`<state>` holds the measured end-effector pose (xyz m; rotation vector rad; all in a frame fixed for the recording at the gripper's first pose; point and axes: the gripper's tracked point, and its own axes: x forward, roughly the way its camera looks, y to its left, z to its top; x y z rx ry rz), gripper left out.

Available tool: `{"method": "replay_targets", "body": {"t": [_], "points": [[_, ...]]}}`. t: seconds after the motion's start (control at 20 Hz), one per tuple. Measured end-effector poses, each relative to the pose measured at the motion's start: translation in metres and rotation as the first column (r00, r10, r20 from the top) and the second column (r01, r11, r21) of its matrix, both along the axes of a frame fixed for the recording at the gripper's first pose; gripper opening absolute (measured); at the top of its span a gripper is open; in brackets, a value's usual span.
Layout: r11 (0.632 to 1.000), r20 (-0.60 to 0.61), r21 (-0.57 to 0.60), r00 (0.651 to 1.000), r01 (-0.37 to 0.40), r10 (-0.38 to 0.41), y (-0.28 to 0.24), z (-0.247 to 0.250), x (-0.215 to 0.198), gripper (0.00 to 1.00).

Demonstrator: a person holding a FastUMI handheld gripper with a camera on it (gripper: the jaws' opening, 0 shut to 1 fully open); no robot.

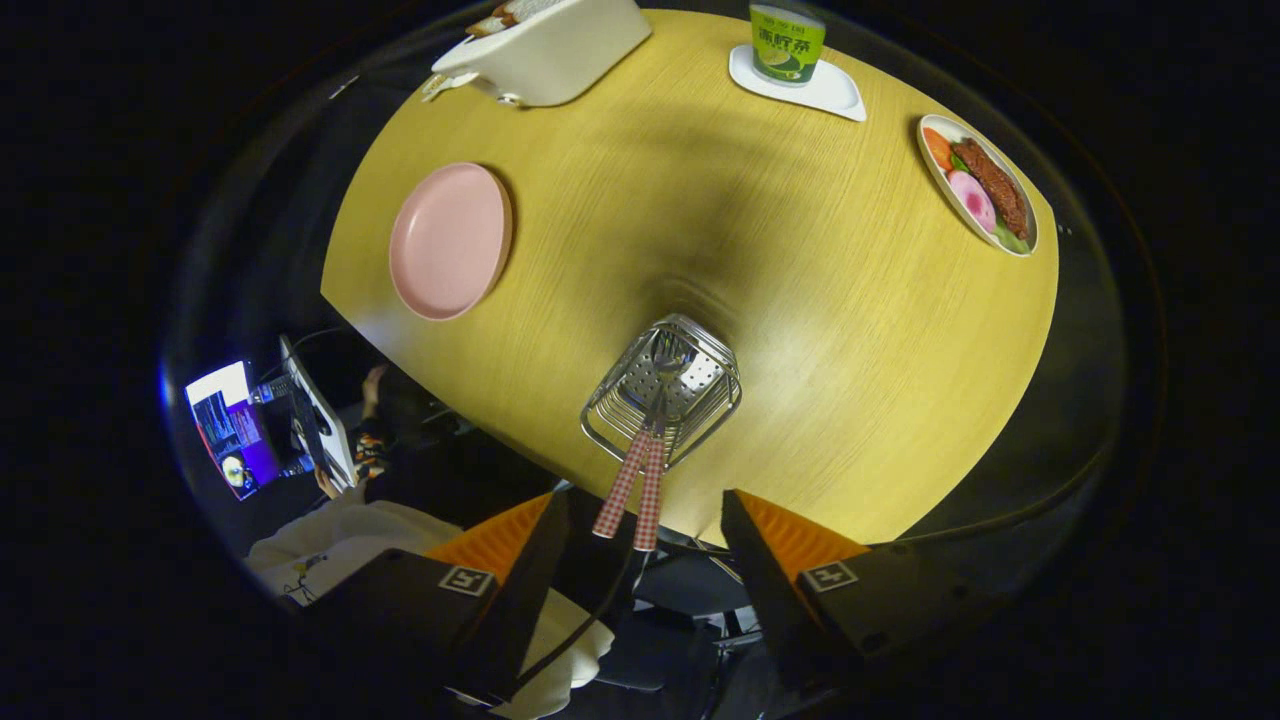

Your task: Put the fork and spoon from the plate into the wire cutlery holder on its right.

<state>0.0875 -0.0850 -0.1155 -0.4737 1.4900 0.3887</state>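
**A:** where's the cutlery sitting? **B:** both pieces stand in the wire cutlery holder (662, 388) on the yellow table (850, 330); fork (622, 480) and spoon (651, 495) handles (checked pattern) lean toward 6 o'clock; pink plate (450, 240) bare at 10 o'clock of it.

**A:** gripper? **B:** gripper (640, 540) spread wide, gripping nothing; handle tips sit between the fingers, untouched; food dish (980, 190) off at 2 o'clock.

gripper view | rides the gripper (640, 540), high above the wooden table (800, 300) | faces steeply down | wire cutlery holder (662, 390) just ahead of spread fingers
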Motion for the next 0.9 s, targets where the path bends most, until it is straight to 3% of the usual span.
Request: {"method": "replay_targets", "body": {"t": [0.05,0.2,0.4,0.65,0.9], "points": [[1.000,0.026,0.020,1.000,0.003,-0.003,-0.001,0.004,-0.003,1.00],[0.996,0.117,0.089,0.993,-0.015,0.004,0.001,0.023,-0.008,0.99],[0.979,0.258,0.201,0.965,-0.006,-0.047,0.008,0.053,-0.017,0.99],[0.972,0.503,0.226,0.862,-0.067,-0.058,-0.002,0.097,-0.028,0.99],[0.956,0.634,0.286,0.762,-0.071,-0.133,-0.003,0.121,-0.061,0.99]]}}
